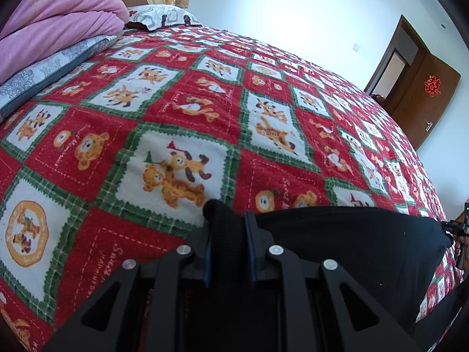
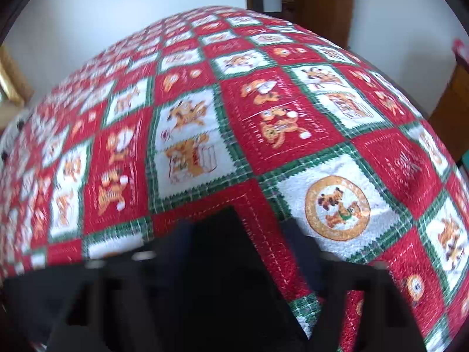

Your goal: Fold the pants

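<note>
Left gripper [image 1: 227, 234] pinches a bunched edge of the black pants [image 1: 351, 249], which lie on the red patchwork bedspread [image 1: 176, 102] near its front edge. Right gripper [image 2: 234, 228] is blurred — a dark corner of cloth sits between its jaws, but whether they grip it I cannot tell. Best to seat that corner fully between the pads before lifting.

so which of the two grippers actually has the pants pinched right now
The left gripper: its blue pads are closed on a bunched fold of the black pants. The right gripper is blurred, with bedspread showing between its fingers.
</note>
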A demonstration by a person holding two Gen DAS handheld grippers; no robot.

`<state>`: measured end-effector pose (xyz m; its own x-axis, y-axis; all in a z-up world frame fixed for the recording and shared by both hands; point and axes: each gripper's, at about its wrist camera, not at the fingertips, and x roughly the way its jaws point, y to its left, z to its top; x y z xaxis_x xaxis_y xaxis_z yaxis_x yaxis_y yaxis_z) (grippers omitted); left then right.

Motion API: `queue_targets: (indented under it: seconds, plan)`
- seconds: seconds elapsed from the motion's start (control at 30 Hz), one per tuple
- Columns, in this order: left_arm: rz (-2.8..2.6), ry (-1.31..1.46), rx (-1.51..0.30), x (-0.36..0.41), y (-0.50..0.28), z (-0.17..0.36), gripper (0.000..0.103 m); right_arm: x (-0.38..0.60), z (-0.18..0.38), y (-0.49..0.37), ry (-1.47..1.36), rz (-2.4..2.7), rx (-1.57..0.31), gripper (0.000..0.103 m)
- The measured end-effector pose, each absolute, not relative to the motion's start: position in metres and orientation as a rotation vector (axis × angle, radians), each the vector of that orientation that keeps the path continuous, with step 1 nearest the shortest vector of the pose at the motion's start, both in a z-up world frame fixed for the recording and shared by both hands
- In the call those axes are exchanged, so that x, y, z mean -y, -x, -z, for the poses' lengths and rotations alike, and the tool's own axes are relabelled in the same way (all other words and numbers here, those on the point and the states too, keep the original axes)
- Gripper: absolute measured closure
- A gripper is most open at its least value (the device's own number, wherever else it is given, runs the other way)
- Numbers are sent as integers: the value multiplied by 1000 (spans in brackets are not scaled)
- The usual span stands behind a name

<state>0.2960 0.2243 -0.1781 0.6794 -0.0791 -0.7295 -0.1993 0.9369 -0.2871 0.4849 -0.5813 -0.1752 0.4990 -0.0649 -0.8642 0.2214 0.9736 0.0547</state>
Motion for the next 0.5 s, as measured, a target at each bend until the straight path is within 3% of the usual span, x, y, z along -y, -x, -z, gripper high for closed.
queue_targets:
  seconds: [0.03, 0.1, 0.17, 0.5]
  plan:
    - [-69, 362, -825, -225, -296, 178, 83, 579, 176, -485, -144, 171, -1043, 70]
    - [-71, 358, -826, -224, -295, 178, 83, 579, 175, -484, -173, 130, -1042, 89]
    - [-73, 352, -826, -223, -296, 178, 83, 579, 173, -482, -189, 120, -1038, 94]
    - [-9, 341, -686, -219, -278, 146, 90, 567, 124, -448, -187, 105, -878, 96]
